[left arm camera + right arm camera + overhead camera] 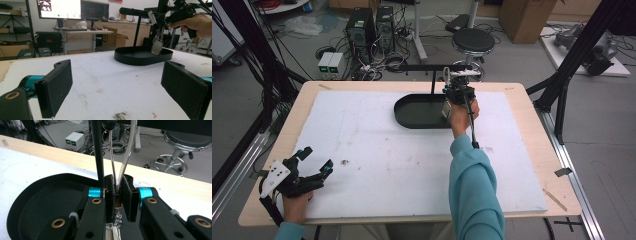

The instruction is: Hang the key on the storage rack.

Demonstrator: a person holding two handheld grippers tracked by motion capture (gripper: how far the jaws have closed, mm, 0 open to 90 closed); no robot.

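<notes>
The right gripper (451, 80) sits at about one o'clock on the desk (522, 165), above the black tray (412, 112). Its jaws are clamped on a metal ring (119, 157) from which a small tag (157, 47) dangles over the tray beside the stand's post (98, 152). The left gripper (314, 161) rests at eight o'clock, jaws spread wide, holding nothing.
</notes>
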